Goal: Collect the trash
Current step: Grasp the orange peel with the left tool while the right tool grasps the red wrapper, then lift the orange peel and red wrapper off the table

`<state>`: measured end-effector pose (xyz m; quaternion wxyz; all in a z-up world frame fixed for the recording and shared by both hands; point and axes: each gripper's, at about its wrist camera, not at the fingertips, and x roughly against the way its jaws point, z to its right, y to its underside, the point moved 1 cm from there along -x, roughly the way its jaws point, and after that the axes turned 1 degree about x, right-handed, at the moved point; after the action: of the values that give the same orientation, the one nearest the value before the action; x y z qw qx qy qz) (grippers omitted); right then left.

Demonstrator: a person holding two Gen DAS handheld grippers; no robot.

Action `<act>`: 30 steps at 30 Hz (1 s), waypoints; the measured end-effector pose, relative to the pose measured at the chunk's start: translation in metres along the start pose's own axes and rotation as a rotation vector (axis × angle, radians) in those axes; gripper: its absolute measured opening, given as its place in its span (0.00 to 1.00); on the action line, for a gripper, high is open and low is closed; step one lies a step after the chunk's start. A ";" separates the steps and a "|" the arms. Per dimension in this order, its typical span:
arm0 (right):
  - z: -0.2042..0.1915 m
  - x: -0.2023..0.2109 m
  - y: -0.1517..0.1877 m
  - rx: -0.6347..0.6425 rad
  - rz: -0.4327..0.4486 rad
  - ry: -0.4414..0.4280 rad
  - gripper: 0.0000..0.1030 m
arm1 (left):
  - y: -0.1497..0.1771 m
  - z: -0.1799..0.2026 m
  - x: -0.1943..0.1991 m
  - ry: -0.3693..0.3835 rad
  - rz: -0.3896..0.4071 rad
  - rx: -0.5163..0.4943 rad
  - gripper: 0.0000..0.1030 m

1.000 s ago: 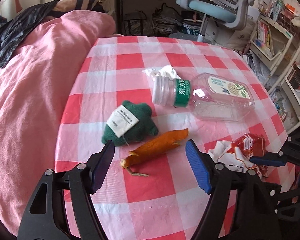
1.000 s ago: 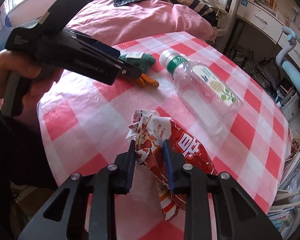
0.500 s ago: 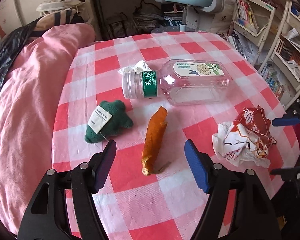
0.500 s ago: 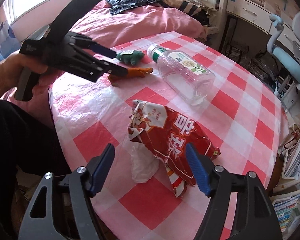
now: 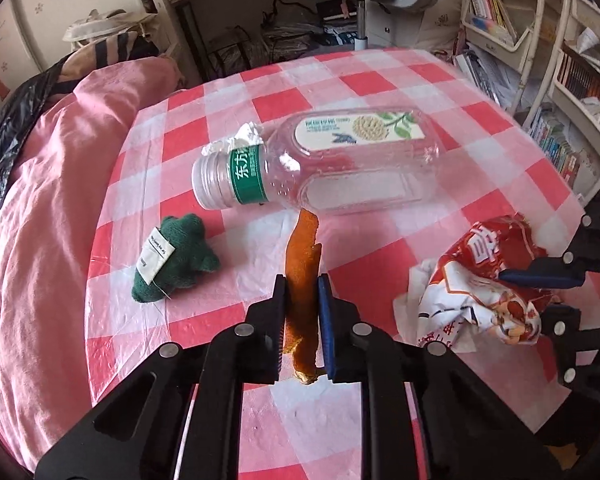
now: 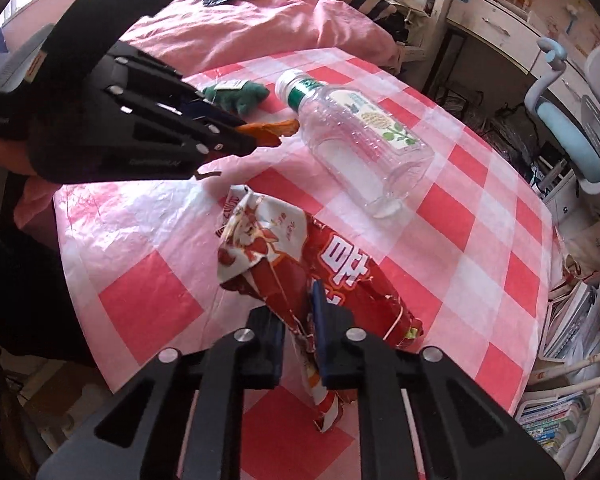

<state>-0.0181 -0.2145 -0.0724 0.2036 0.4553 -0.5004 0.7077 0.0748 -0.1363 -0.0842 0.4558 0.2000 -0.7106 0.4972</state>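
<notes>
Trash pickup at a checked table: both grippers loaded at once. Left gripper has its fingers pressed in on an orange peel strip, pinched at the strip's near half. The peel's long axis runs straight out along the fingers toward 12 o'clock, its free tip just short of, or possibly touching, the clear plastic bottle, which lies on its side across the view, cap end at 9 o'clock. Seen from the right wrist cam, the peel juts from the left gripper's tip, apparently lifted a little off the cloth.

Right gripper has its fingers nearly together, clamping the near end of a crumpled red snack wrapper; the rest of the wrapper fans out toward 11 o'clock, w/ a torn tail hanging below the fingers at 6 o'clock.

Still on the table: the bottle, a white tissue wad just behind its neck, and a green plush toy at 9 o'clock of the left gripper, probably not trash. No bin visible in either view. Bottle lies nearest the left gripper, but both are full.
</notes>
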 end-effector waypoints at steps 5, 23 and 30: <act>0.024 0.024 -0.001 -0.177 0.089 -0.072 0.09 | -0.005 -0.020 0.030 0.106 0.078 0.140 0.14; 0.084 0.054 0.016 -0.534 0.262 -0.312 0.09 | -0.010 -0.018 0.050 0.240 0.150 0.186 0.14; 0.069 0.025 0.020 -0.420 0.100 -0.151 0.48 | -0.011 -0.018 0.044 0.217 0.134 0.193 0.14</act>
<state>-0.0154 -0.2886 -0.0555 0.2207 0.4293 -0.6723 0.5613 0.0683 -0.1177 -0.0395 0.4745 0.1401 -0.6178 0.6112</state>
